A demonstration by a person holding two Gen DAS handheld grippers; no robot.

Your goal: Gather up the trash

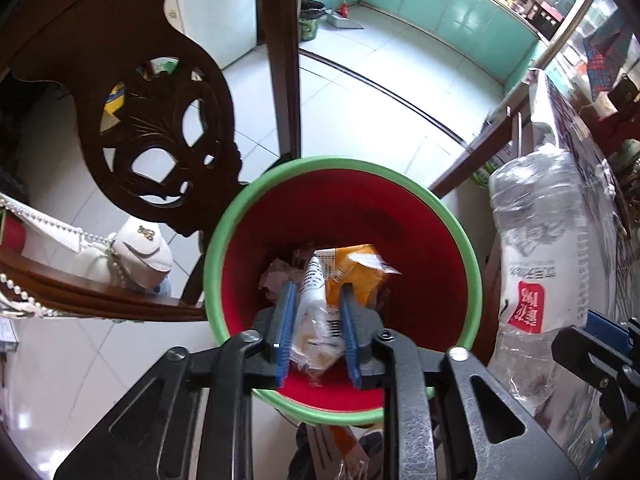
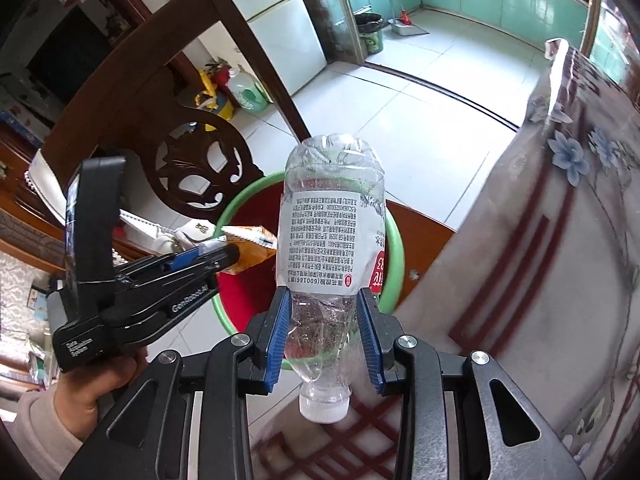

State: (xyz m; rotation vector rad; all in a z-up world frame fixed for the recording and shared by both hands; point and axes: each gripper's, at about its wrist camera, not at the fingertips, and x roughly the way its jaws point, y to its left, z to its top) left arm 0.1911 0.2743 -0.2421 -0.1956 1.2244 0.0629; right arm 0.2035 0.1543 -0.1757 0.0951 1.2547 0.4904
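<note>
Pale floor tiles surround a red plastic bin with a green rim [image 1: 472, 240], standing beside a carved dark wooden chair [image 1: 160, 128]. Directly over its mouth, the left tool [image 1: 316, 320] has its blue pads slackened around a crumpled clear snack wrapper [image 1: 316, 328], seemingly no longer pinching it. The right tool [image 2: 326, 328] grips an inverted clear plastic water bottle [image 2: 332, 220] near the neck, just beside the bin. Widening the left pads fully should drop the wrapper cleanly; the bottle should be centred above the rim before release.

Bright daylight, fisheye-warped edges, perhaps slight blur
</note>
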